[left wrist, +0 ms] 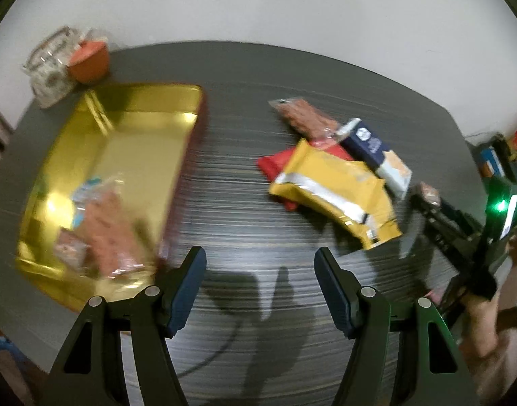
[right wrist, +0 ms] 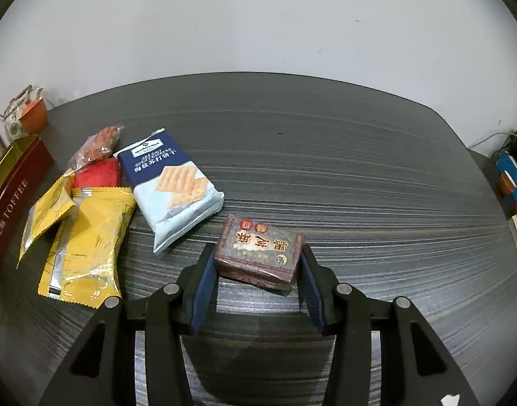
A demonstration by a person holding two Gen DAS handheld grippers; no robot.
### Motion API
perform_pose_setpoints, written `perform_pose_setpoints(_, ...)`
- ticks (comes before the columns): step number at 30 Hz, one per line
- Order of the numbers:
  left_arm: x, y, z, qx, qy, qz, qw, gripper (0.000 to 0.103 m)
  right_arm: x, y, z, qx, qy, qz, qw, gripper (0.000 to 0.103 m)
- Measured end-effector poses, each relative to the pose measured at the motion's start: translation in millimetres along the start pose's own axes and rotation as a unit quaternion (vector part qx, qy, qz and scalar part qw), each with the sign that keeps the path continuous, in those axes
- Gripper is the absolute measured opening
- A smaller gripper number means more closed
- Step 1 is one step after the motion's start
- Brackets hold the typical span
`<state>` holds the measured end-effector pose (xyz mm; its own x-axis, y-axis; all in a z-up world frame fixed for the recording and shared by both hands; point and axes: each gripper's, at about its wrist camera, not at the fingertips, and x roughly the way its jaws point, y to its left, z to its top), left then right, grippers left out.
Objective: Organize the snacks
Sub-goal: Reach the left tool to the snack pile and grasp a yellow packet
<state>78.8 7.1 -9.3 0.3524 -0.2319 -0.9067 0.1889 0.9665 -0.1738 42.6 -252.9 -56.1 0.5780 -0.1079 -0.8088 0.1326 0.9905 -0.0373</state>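
Right wrist: glossy maroon snack block

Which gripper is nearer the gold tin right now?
Left. The left gripper hangs open just beside the gold tin's near corner; the right gripper, shut on the dark red packet, sits beyond the snack pile.

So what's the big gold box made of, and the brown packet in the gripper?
The gold box looks like metal, probably tin: its inside is shiny and mirrors the light, and its outer wall is dark red. The brown packet seems to be a firm block wrapped in clear plastic film, since glossy wrinkles show along its edges. The right gripper holds it.
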Motion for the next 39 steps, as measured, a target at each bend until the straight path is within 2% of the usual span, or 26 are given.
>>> perform_pose_setpoints(4, 13, -10, 5, -0.026, 0.017, -0.044, 0.9985, 0.067, 2, 3, 0, 0.001, -0.005, 0.002, 1.000, 0.044)
perform_pose_setpoints(8, 25, -16, 11, -0.061, 0.033, -0.092, 0.9933, 0.067, 1, 0, -1, 0.002, -0.004, 0.002, 1.000, 0.044)
perform_pose_setpoints(12, 34, -17, 19, -0.108, 0.042, -0.136, 0.9839, 0.066, 2, 0, -1, 0.002, -0.004, 0.003, 1.000, 0.045)
perform_pose_setpoints(17, 46, -20, 33, -0.155, 0.054, -0.162, 0.9730, 0.066, 1, 1, -2, 0.002, -0.004, 0.004, 1.000, 0.046)
perform_pose_setpoints(23, 52, -34, 54, -0.163, 0.061, -0.128, 0.9764, 0.067, 1, 0, -2, 0.002, -0.004, 0.004, 1.000, 0.046)
perform_pose_setpoints(30, 62, -45, 69, -0.196, 0.075, -0.070, 0.9753, 0.072, 0, 0, -2, 0.002, -0.004, 0.005, 1.000, 0.047)
perform_pose_setpoints(39, 72, -66, 72, -0.151, 0.089, 0.009, 0.9844, 0.074, -2, 1, -2, 0.002, -0.004, 0.006, 1.000, 0.048)
